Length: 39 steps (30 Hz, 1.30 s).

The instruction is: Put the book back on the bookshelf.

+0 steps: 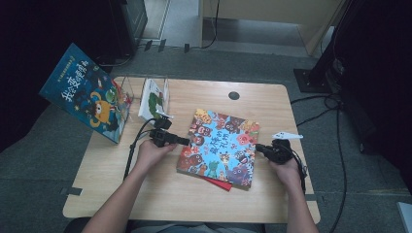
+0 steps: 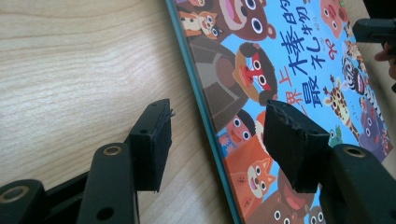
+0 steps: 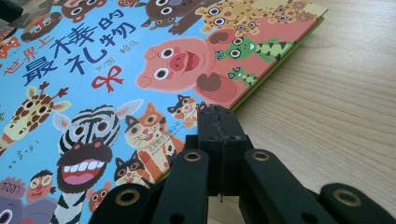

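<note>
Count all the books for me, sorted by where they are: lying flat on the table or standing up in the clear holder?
Lying flat on the table: 2, the animal picture book and the red book peeking out beneath it.
Standing in the clear holder: 2, the dark blue picture book and the white book with green art.
Total: 4 books.

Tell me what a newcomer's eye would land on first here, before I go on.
The bright animal picture book lying flat in the middle of the wooden table, over a red book. The left gripper stands open astride its left edge and the right gripper, shut, meets its right edge. Next, the dark blue book propped up at the table's far left corner.
</note>
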### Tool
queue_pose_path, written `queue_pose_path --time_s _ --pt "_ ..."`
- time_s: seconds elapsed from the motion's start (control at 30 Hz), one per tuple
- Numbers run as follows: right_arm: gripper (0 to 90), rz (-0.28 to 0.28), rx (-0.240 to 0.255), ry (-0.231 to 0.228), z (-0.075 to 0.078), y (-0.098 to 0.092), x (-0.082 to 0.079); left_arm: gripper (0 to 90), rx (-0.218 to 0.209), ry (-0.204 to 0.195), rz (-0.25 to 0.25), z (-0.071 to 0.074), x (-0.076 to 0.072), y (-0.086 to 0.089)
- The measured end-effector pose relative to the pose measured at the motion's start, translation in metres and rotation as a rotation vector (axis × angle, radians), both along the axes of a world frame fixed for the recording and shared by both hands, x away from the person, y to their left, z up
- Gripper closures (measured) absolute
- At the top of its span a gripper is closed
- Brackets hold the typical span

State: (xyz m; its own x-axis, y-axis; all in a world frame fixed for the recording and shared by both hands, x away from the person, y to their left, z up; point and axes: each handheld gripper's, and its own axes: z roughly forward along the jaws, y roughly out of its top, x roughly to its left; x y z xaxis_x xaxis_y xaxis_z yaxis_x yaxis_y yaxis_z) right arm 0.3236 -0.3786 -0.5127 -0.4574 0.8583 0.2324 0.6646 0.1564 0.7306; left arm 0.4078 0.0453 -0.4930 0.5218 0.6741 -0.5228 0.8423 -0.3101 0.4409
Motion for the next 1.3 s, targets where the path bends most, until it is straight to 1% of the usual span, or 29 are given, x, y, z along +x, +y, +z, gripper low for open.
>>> queue_pose_path --time_s 0.07,0.17,0.3,0.43,0.53,0.57,0.73,0.87,0.97,1.03,1.1,1.17,1.3 --pt "90.0 0.0 -0.001 -0.004 0.0 0.0 0.001 42.8 0.003 0.005 -0.004 -0.001 0.0 0.0" --pt "90.0 -0.004 -0.005 0.007 0.0 0.0 0.003 42.6 0.001 0.013 0.003 -0.002 -0.001 0.0" --pt "90.0 0.004 -0.005 0.004 0.0 0.002 0.007 42.5 0.011 0.017 -0.006 -0.002 -0.002 -0.001" --pt "90.0 0.008 -0.005 0.005 0.0 0.004 0.012 42.2 0.01 0.021 0.005 -0.003 -0.001 -0.001" --pt "90.0 -0.004 -0.027 0.006 -0.001 0.005 0.015 42.2 0.019 0.028 0.005 -0.005 -0.001 -0.002" --pt "90.0 -0.007 -0.023 0.015 -0.001 0.004 0.016 42.1 0.016 0.03 0.009 -0.005 -0.002 -0.003" --pt "90.0 -0.004 -0.021 0.014 -0.001 0.007 0.021 42.2 -0.001 0.036 0.025 -0.007 -0.003 -0.003" --pt "90.0 0.007 -0.024 0.014 -0.001 0.012 0.025 42.3 -0.001 0.036 0.022 -0.007 -0.005 -0.003" --pt "90.0 0.017 -0.026 0.008 -0.001 0.016 0.027 41.6 0.008 0.037 0.041 -0.006 -0.008 -0.002" --pt "90.0 0.025 -0.027 0.01 -0.001 0.018 0.028 41.4 0.013 0.033 0.04 -0.006 -0.009 0.0" --pt "90.0 0.027 -0.019 0.009 -0.001 0.02 0.029 41.6 0.003 0.038 0.047 -0.006 -0.01 0.003" --pt "90.0 0.031 -0.025 0.01 -0.001 0.021 0.03 42.0 -0.006 0.042 0.047 -0.007 -0.011 0.004" --pt "90.0 0.039 -0.014 0.015 0.0 0.02 0.03 42.3 -0.009 0.045 0.047 -0.007 -0.011 0.005"
